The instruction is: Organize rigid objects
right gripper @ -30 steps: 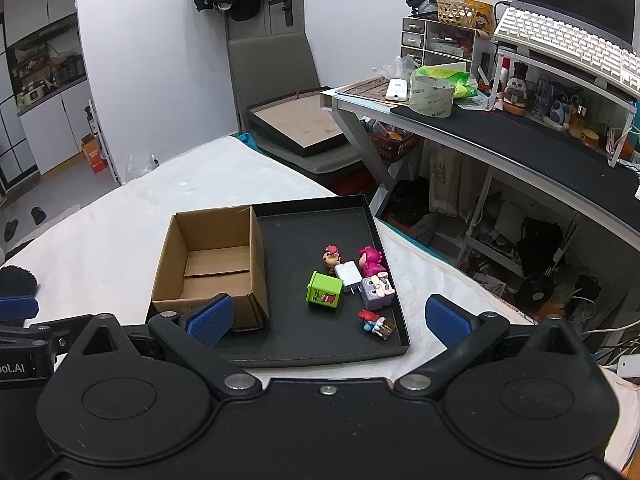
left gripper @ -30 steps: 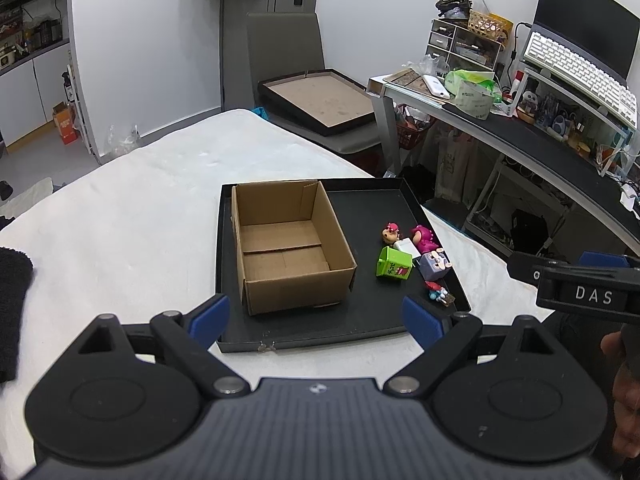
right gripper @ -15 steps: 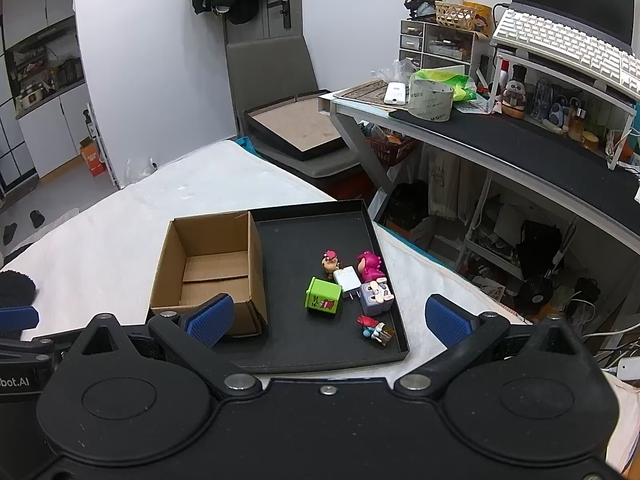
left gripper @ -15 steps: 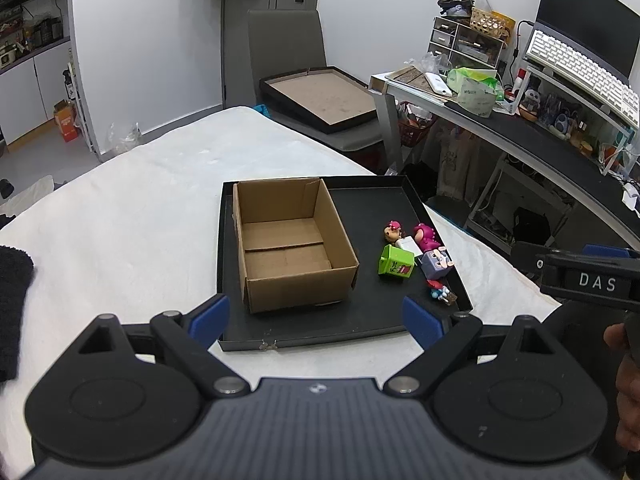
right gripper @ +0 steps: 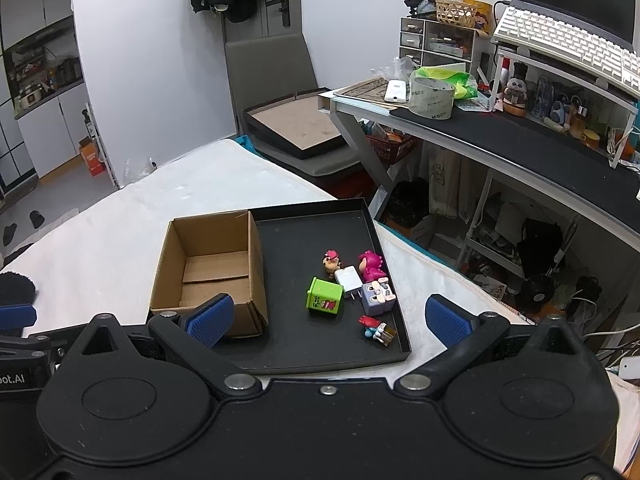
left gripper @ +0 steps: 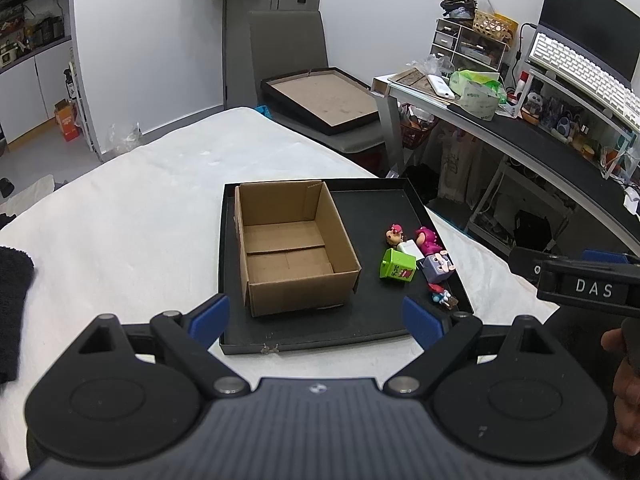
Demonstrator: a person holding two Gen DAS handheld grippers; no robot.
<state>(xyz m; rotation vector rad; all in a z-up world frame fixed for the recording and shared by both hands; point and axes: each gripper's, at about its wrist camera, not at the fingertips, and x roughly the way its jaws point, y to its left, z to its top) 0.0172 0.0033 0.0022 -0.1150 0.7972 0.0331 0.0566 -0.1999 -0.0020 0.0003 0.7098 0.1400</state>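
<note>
A black tray [left gripper: 360, 328] [right gripper: 320, 356] lies on a white bed. An empty open cardboard box [left gripper: 294, 246] [right gripper: 212, 268] stands in its left half. To the right lie several small toys: a green cube [left gripper: 397, 265] [right gripper: 325, 295], a white charger [right gripper: 348, 278], a pink figure [left gripper: 427, 237] [right gripper: 370, 265], a brown figure [left gripper: 394, 233] [right gripper: 331, 261], a grey-purple cube [left gripper: 438, 266] [right gripper: 377, 298] and a small red-blue figure [left gripper: 442, 296] [right gripper: 375, 330]. My left gripper [left gripper: 316, 318] and right gripper [right gripper: 326, 320] are open and empty, above the tray's near edge.
The bed [left gripper: 120, 232] drops off to the right toward a cluttered desk [right gripper: 520, 136] with a keyboard and a tape roll. A grey chair with a framed board [left gripper: 324, 98] stands behind the bed. A black cloth [left gripper: 12, 280] lies at the left.
Both grippers have drifted slightly, so the tray and box sit a little higher in view. Both stay open and empty. Nothing on the tray has moved.
</note>
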